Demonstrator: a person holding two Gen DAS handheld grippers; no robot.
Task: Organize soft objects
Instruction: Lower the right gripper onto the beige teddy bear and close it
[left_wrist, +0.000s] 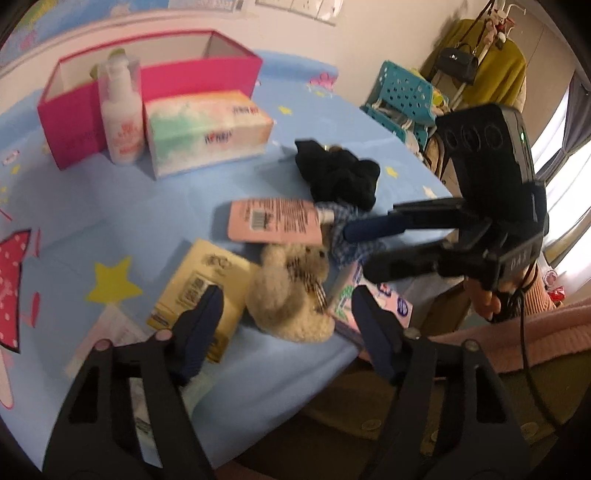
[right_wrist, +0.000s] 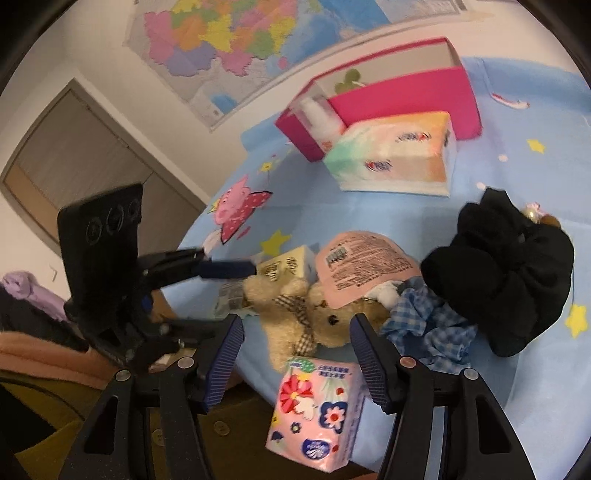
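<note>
A small beige teddy bear (left_wrist: 291, 291) with a checked bow lies near the table's front edge; it also shows in the right wrist view (right_wrist: 314, 314). A blue checked scrunchie (right_wrist: 424, 325) and a black scrunchie (right_wrist: 506, 273) lie to its right. A pink sachet (right_wrist: 365, 266) rests over them. My left gripper (left_wrist: 284, 325) is open, its fingers either side of the bear, above it. My right gripper (right_wrist: 295, 354) is open just short of the bear, above a pink tissue pack (right_wrist: 317, 410). A pink open box (left_wrist: 155, 92) stands at the back.
A tissue box (left_wrist: 207, 133) and a white pump bottle (left_wrist: 122, 114) stand in front of the pink box. A yellow carton (left_wrist: 203, 291) lies left of the bear. The blue cartoon tablecloth (left_wrist: 110, 221) covers the table. A teal basket (left_wrist: 402, 96) stands beyond the table.
</note>
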